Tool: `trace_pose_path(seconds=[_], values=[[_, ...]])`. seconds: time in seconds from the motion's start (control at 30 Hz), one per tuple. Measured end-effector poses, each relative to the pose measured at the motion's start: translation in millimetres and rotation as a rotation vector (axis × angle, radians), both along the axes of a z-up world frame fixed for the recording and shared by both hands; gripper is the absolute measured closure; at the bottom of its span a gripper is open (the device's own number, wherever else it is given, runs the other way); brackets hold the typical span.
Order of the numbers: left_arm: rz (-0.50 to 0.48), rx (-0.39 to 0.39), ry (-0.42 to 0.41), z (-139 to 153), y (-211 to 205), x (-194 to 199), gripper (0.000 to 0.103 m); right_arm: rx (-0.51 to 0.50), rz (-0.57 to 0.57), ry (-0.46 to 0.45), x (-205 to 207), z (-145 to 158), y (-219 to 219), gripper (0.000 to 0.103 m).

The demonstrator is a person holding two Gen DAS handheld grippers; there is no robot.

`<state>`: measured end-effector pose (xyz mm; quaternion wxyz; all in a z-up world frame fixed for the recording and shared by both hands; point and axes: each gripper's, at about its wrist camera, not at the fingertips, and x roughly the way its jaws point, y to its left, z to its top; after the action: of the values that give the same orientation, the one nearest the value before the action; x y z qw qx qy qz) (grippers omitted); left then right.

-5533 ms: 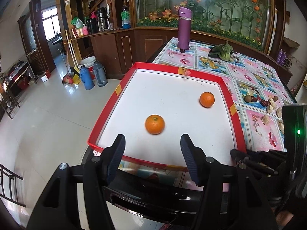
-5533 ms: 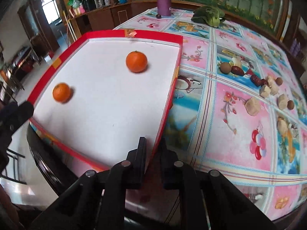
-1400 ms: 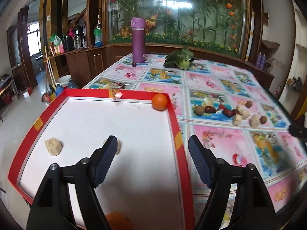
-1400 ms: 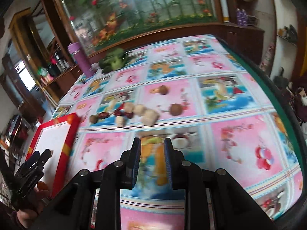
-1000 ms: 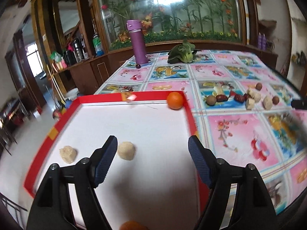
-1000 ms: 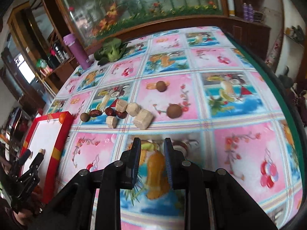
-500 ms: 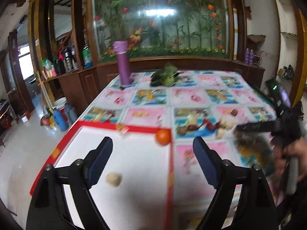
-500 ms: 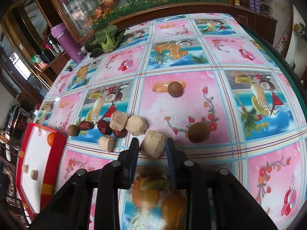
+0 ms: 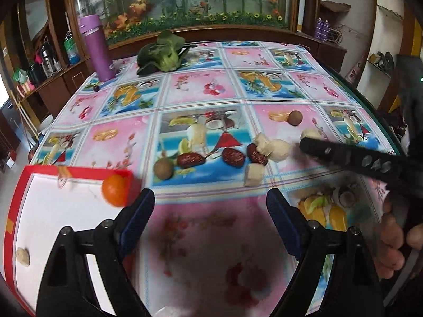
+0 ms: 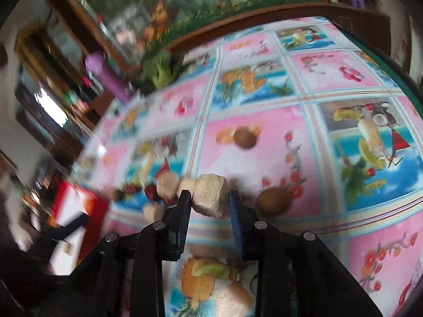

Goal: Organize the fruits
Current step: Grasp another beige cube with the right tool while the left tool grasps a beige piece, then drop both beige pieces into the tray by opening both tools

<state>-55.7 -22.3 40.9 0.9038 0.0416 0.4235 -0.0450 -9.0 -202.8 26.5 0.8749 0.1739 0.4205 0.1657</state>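
Fingers (image 10: 183, 206) astride pale chunk (image 10: 210, 194), right-wrist only.

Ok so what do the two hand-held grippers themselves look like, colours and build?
Both look alike. The left hand-held gripper has a black plastic frame with round silver bolt heads and two angled fingers faced with dark blue ribbed pads. The right hand-held gripper shows the same black frame, silver bolts and blue pads. No cables or sleeves are visible.
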Motion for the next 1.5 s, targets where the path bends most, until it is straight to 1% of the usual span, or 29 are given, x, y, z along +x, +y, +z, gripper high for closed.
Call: trace_pose_path(seconds=[0.1, 0.13, 0.17, 0.23, 0.3, 0.33, 0.37, 0.4, 0.47, 0.5, 0.6, 0.67, 0.73, 0.8, 0.87, 0.93, 0.97, 1.03, 1.17, 1.27, 1.37, 1.5], values=[[-0.017, 0.008, 0.023, -7, -10, 15, 0.017, 0.050, -0.066, -0.015, 0, 2, -22, 0.075], [-0.016, 0.017, 0.032, -11, -14, 21, 0.022, 0.066, -0.088, -0.008, 2, 1, -28, 0.075], [-0.019, 0.011, 0.048, -15, -17, 27, 0.031, 0.087, -0.107, -0.007, 2, 1, -34, 0.075], [-0.021, -0.009, 0.084, -21, -19, 35, 0.039, 0.110, -0.132, -0.005, 3, 1, -41, 0.075], [-0.007, -0.021, 0.099, -26, -19, 38, 0.046, 0.105, -0.125, -0.009, 3, 2, -38, 0.075], [-0.005, -0.026, 0.104, -27, -18, 39, 0.052, 0.103, -0.117, -0.011, 3, 2, -36, 0.075], [-0.007, -0.031, 0.104, -28, -18, 39, 0.055, 0.098, -0.102, -0.017, 2, 3, -33, 0.075], [-0.011, -0.030, 0.097, -27, -19, 39, 0.061, 0.094, -0.095, -0.022, 2, 4, -31, 0.075], [-0.026, -0.039, 0.098, -27, -21, 39, 0.080, 0.073, -0.087, -0.037, 2, 5, -27, 0.075], [-0.037, -0.049, 0.099, -26, -22, 39, 0.084, 0.068, -0.085, -0.044, 1, 6, -26, 0.075], [-0.053, -0.070, 0.096, -24, -24, 37, 0.085, 0.038, -0.091, -0.075, -1, 8, -25, 0.075], [-0.056, -0.082, 0.083, -18, -22, 30, 0.085, 0.013, -0.093, -0.100, -2, 9, -22, 0.075], [-0.048, -0.099, 0.064, -5, -15, 18, 0.085, -0.017, -0.090, -0.128, -3, 11, -18, 0.075], [-0.037, -0.092, 0.028, 9, -6, 1, 0.085, -0.048, -0.092, -0.150, -4, 11, -15, 0.075], [-0.002, -0.081, 0.000, 26, 12, -20, 0.085, -0.070, -0.094, -0.172, -5, 12, -13, 0.075], [0.025, -0.105, -0.023, 38, 32, -38, 0.085, -0.084, -0.099, -0.187, -5, 12, -12, 0.075], [0.045, -0.100, -0.038, 43, 43, -46, 0.085, -0.095, -0.105, -0.196, -6, 13, -12, 0.075], [0.108, -0.067, -0.068, 52, 68, -67, 0.085, -0.115, -0.115, -0.209, -7, 13, -10, 0.075], [0.191, -0.042, -0.074, 55, 116, -93, 0.085, -0.102, -0.107, -0.212, -18, 20, 6, 0.075], [0.249, -0.027, -0.076, 52, 149, -106, 0.085, -0.071, -0.023, -0.217, -38, 26, 43, 0.075], [0.299, -0.019, -0.073, 46, 175, -114, 0.085, -0.045, 0.150, -0.207, -60, 33, 106, 0.075], [0.325, -0.040, -0.062, 36, 197, -122, 0.085, -0.043, 0.324, -0.186, -81, 37, 178, 0.075]])
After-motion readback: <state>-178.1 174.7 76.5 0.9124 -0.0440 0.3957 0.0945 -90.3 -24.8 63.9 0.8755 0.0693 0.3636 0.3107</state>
